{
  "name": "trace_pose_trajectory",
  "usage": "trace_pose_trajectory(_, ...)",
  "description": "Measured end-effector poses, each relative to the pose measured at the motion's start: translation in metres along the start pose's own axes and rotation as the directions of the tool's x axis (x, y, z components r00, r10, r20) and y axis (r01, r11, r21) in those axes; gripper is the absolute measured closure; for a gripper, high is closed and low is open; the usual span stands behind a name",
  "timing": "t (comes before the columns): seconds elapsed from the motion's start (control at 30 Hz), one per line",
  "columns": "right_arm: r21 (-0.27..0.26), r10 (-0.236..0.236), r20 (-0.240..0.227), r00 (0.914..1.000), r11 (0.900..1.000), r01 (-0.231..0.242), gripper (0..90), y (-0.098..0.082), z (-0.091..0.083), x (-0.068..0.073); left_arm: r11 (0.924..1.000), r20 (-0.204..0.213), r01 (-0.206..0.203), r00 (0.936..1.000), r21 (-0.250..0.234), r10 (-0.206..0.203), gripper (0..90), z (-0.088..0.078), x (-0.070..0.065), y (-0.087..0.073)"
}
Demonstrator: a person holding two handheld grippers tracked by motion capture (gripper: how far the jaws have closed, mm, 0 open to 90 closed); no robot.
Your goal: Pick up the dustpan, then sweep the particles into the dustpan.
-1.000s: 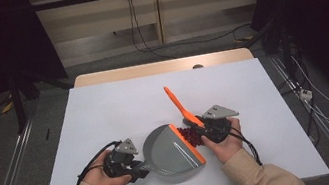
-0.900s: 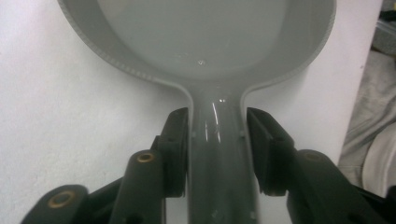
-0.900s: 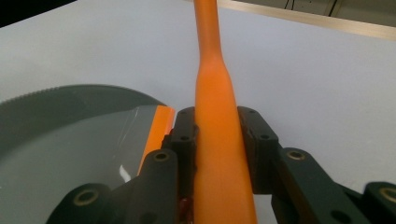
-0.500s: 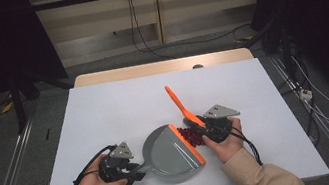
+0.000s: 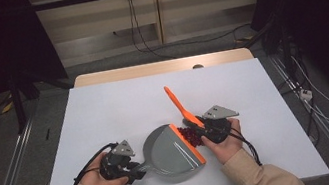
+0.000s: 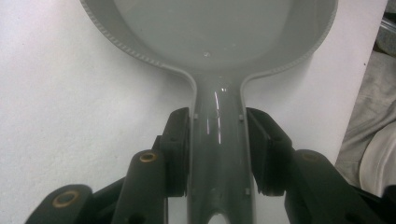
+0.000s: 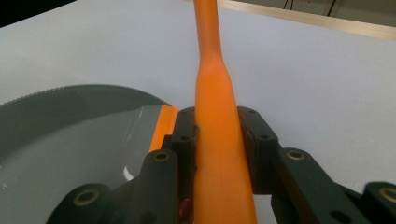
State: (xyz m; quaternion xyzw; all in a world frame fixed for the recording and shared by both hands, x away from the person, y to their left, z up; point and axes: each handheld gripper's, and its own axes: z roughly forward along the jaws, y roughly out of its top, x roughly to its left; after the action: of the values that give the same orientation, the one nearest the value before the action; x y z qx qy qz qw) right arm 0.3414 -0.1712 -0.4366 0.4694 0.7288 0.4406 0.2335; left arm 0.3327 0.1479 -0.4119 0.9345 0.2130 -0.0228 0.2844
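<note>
Black jaws clamping grey dustpan (image 6: 215, 51) handle, white table (image 6: 70, 116)

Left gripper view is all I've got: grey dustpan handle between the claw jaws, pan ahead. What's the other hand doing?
Observer: The right claw is shut on an orange brush, handle pointing up and away from the person.
Operator: Anything to sweep?
Observer: Yes, a small pile of dark red bits lies on the table, right at the dustpan's orange lip.
Operator: Bits in the pan yet?
Observer: In the high view the dustpan looks empty; the pile sits between the lip and the right claw.
</note>
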Motion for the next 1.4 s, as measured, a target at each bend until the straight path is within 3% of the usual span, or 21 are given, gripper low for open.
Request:
trace_pose_trajectory(0.13, 0.0, -0.009, -0.007, 0.9999, 1.0, 0.009, 70.3, 0.0, 0.002, 0.006, 0.9995, 0.005, -0.023, 0.9997, 0.019, 0.023, 62.4, -0.001, 0.002, 0.002)
trace_pose_trajectory(0.17, -0.001, -0.006, -0.011, 0.9999, 1.0, 0.006, 70.3, 0.001, 0.002, 0.008, 1.0, 0.007, 0.001, 1.0, 0.002, -0.001, 62.5, -0.001, 0.001, 0.002)
trace_pose_trajectory(0.27, -0.003, 0.005, -0.02, 0.9998, 1.0, -0.005, 70.3, 0.001, 0.004, 0.013, 1.0, 0.009, 0.005, 0.9999, 0.006, -0.005, 62.5, 0.0, 0.001, 0.002)
trace_pose_trajectory(0.4, -0.005, -0.011, -0.022, 0.9997, 1.0, 0.011, 70.3, 0.002, 0.007, 0.022, 0.9995, 0.008, -0.014, 0.9999, 0.027, 0.014, 62.5, 0.001, 0.002, 0.002)
trace_pose_trajectory(0.63, -0.026, -0.026, -0.036, 0.999, 0.999, 0.025, 70.3, 0.004, 0.011, 0.037, 0.9996, 0.011, -0.009, 0.9999, 0.027, 0.008, 62.5, 0.001, 0.003, 0.002)
trace_pose_trajectory(0.67, -0.032, -0.035, -0.042, 0.9985, 0.999, 0.034, 70.3, 0.005, 0.011, 0.039, 0.9996, 0.01, -0.008, 0.9999, 0.027, 0.008, 62.5, 0.001, 0.003, 0.001)
trace_pose_trajectory(0.7, -0.037, -0.028, -0.054, 0.9981, 0.999, 0.026, 70.5, 0.006, 0.011, 0.042, 0.9998, 0.014, 0.018, 0.9997, 0.008, -0.018, 62.5, 0.002, 0.001, 0.001)
trace_pose_trajectory(0.83, -0.059, -0.013, -0.131, 0.9913, 0.998, 0.005, 70.8, 0.01, 0.01, 0.055, 0.9997, 0.015, 0.023, 0.9996, 0.003, -0.023, 62.5, 0.002, 0.001, 0.0)
trace_pose_trajectory(0.9, -0.076, -0.028, -0.138, 0.9901, 0.997, 0.018, 70.8, 0.014, 0.008, 0.057, 0.9998, 0.017, 0.019, 0.9997, 0.003, -0.02, 62.5, 0.001, 0.002, -0.001)
trace_pose_trajectory(0.97, -0.104, -0.012, -0.14, 0.9901, 0.995, -0.003, 70.9, 0.019, 0.005, 0.052, 0.9999, 0.015, -0.004, 0.9999, 0.017, 0.004, 62.5, 0.0, 0.003, -0.001)
trace_pose_trajectory(1.03, -0.118, -0.003, -0.119, 0.9929, 0.993, -0.011, 70.9, 0.023, 0.001, 0.043, 0.9999, 0.019, 0.017, 0.9997, 0.004, -0.017, 62.5, 0.0, 0.002, -0.002)
trace_pose_trajectory(1.1, -0.121, 0.006, -0.091, 0.9958, 0.992, -0.017, 70.8, 0.024, -0.003, 0.033, 0.9999, 0.019, 0.012, 0.9997, 0.003, -0.012, 62.6, 0.0, 0.002, -0.002)
trace_pose_trajectory(1.13, -0.12, 0.005, -0.075, 0.9972, 0.993, -0.014, 70.9, 0.023, -0.004, 0.028, 0.9998, 0.018, -0.012, 0.9998, 0.015, 0.011, 62.6, -0.001, 0.003, -0.002)
trace_pose_trajectory(1.17, -0.114, 0.005, -0.06, 0.9982, 0.993, -0.012, 70.9, 0.021, -0.005, 0.023, 1.0, 0.022, 0.008, 0.9997, 0.004, -0.008, 62.6, -0.001, 0.002, -0.003)
trace_pose_trajectory(1.27, -0.087, -0.003, -0.014, 0.9999, 0.996, 0.001, 70.9, 0.014, -0.005, 0.009, 0.9995, 0.02, -0.021, 0.9996, 0.024, 0.021, 62.6, -0.002, 0.002, -0.003)
trace_pose_trajectory(1.33, -0.069, -0.013, 0.011, 0.9998, 0.998, 0.014, 70.9, 0.009, -0.006, 0.003, 0.9999, 0.024, 0.0, 0.9997, 0.011, 0.0, 62.6, -0.002, 0.0, -0.003)
trace_pose_trajectory(1.4, -0.06, -0.037, 0.045, 0.9983, 0.997, 0.04, 70.9, 0.005, -0.009, -0.003, 0.9999, 0.025, -0.009, 0.9997, 0.013, 0.009, 62.6, -0.002, -0.001, -0.003)
